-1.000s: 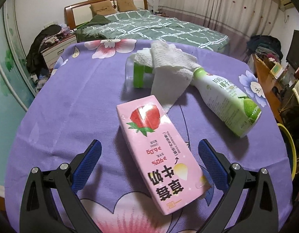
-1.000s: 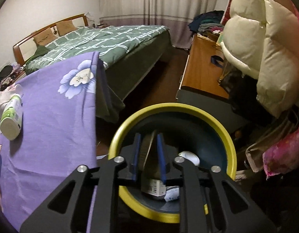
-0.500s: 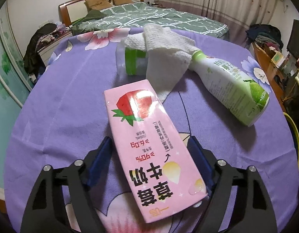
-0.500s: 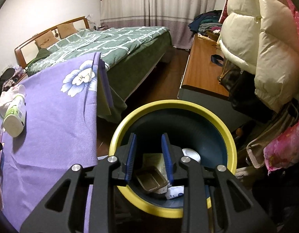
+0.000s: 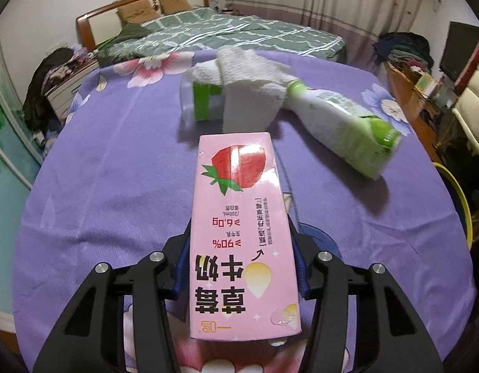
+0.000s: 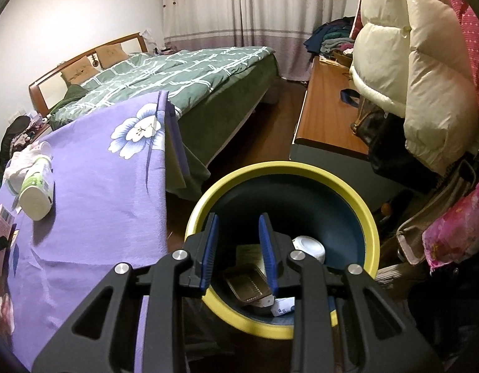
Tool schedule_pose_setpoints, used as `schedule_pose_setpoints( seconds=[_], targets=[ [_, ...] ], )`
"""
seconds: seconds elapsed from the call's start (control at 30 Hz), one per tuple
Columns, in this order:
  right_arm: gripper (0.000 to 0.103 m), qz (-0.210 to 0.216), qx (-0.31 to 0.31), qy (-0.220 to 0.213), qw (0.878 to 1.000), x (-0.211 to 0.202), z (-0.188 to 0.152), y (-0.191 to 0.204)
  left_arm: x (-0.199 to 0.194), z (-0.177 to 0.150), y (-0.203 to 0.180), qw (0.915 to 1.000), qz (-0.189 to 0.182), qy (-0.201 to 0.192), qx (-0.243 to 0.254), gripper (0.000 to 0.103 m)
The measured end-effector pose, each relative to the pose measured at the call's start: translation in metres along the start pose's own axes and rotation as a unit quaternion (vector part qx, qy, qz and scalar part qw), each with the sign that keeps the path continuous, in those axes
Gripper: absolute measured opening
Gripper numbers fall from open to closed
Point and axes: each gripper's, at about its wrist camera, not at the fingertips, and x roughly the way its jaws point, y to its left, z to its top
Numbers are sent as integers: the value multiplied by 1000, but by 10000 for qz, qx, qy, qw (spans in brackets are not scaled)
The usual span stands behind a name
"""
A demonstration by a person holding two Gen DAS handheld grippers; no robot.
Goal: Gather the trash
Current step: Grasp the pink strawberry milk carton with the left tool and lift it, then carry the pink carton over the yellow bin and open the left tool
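Note:
My left gripper [image 5: 241,248] is shut on a pink strawberry milk carton [image 5: 239,217] and holds it just above the purple flowered tablecloth [image 5: 115,171]. Behind it lie a white-and-green bottle [image 5: 342,127], a crumpled white paper towel [image 5: 252,93] and a clear cup with a green label [image 5: 199,102]. My right gripper [image 6: 238,248] is open and empty above the yellow-rimmed blue trash bin [image 6: 357,205]. A brown flat box [image 6: 247,283], a white cup [image 6: 308,247] and other trash lie inside the bin.
The table edge [image 6: 165,186] stands just left of the bin. A green bed [image 6: 183,77] lies behind. A wooden desk [image 6: 329,118] and hanging padded coats [image 6: 410,62] stand to the right of the bin.
My left gripper closed on the pink carton and lifted it. My right gripper opened and dropped the brown box into the bin, then rose a little.

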Motion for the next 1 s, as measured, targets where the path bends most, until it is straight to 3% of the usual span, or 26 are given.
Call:
schedule_pose_setpoints(
  seconds=[0.2, 0.4, 0.87, 1.0],
  targets=[
    [26, 32, 57, -42, 10000, -9, -4, -3, -29, -3, -22, 9988, -331, -167, 306, 51],
    [26, 14, 94, -114, 9999, -20, -7, -10, -51, 1, -70, 9932, -860, -339, 714, 51],
    [27, -246, 332, -342, 9986, -59, -23, -51, -33, 27, -233, 9614, -1920, -246, 1953, 51],
    [33, -382, 482, -350, 9975, -65, -30, -66, -18, 31, -284, 9492, -2143, -71, 2302, 51]
  ],
)
